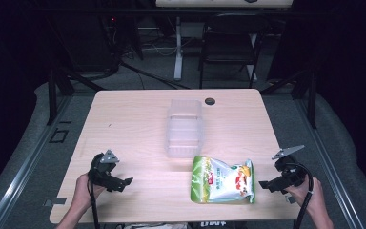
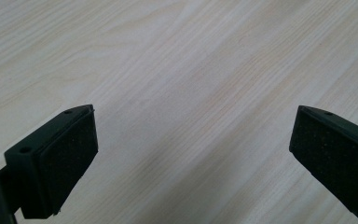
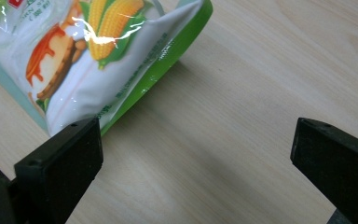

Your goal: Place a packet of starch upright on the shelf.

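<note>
- While nothing is held, the snack bag (image 1: pixel 223 180) lies flat on the table (image 1: pixel 133 124), near its front edge, just in front of the clear plastic container (image 1: pixel 184 128).
- Right gripper (image 1: pixel 268 185): jaws spread wide and empty, just beside the bag's right edge; in the right gripper view the bag's corner (image 3: pixel 121 60) sits close to one jaw.
- Left gripper (image 1: pixel 126 182): jaws wide apart, nothing between them, over bare wood well left of the bag.
- Risk: the glossy film may slip from the pads, or a flat bag may be pushed along instead of pinched.
- Risk: a hard squeeze could crush the contents.
- Markings: corn cob picture, green border, red logo patch; the writing is too small to read.
</note>
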{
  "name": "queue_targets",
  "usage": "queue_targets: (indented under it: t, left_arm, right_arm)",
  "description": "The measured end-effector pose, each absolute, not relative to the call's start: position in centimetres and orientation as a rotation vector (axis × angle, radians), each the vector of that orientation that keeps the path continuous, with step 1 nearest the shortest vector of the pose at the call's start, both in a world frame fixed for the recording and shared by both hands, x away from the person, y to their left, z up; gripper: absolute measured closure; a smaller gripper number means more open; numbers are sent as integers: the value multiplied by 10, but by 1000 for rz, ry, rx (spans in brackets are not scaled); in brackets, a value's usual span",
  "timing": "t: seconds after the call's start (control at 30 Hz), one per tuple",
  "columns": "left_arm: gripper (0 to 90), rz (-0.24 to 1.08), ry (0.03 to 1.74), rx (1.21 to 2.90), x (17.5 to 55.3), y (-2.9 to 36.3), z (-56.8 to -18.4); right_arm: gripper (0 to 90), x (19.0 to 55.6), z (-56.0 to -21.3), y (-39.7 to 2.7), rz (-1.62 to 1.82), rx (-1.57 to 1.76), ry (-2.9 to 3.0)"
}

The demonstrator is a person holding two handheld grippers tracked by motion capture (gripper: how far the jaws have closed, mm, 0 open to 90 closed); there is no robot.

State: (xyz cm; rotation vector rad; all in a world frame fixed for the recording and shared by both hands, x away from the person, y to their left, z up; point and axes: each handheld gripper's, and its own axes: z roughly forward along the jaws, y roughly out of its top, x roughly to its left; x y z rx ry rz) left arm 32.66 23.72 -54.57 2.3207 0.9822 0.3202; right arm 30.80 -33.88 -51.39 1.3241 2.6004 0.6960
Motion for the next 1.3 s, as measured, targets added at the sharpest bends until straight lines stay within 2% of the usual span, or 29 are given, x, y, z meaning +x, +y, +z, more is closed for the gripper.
queue_targets:
  t: [0.43,1.3]
  left_arm:
    - [11,319,966,2337,325,235,-546]
    - [12,332,941,2355,325,232,-546]
  right_arm:
    - [1,313,-499,-326,727,1268,2642]
    - [15,337,-483,-261,729,1022,2832]
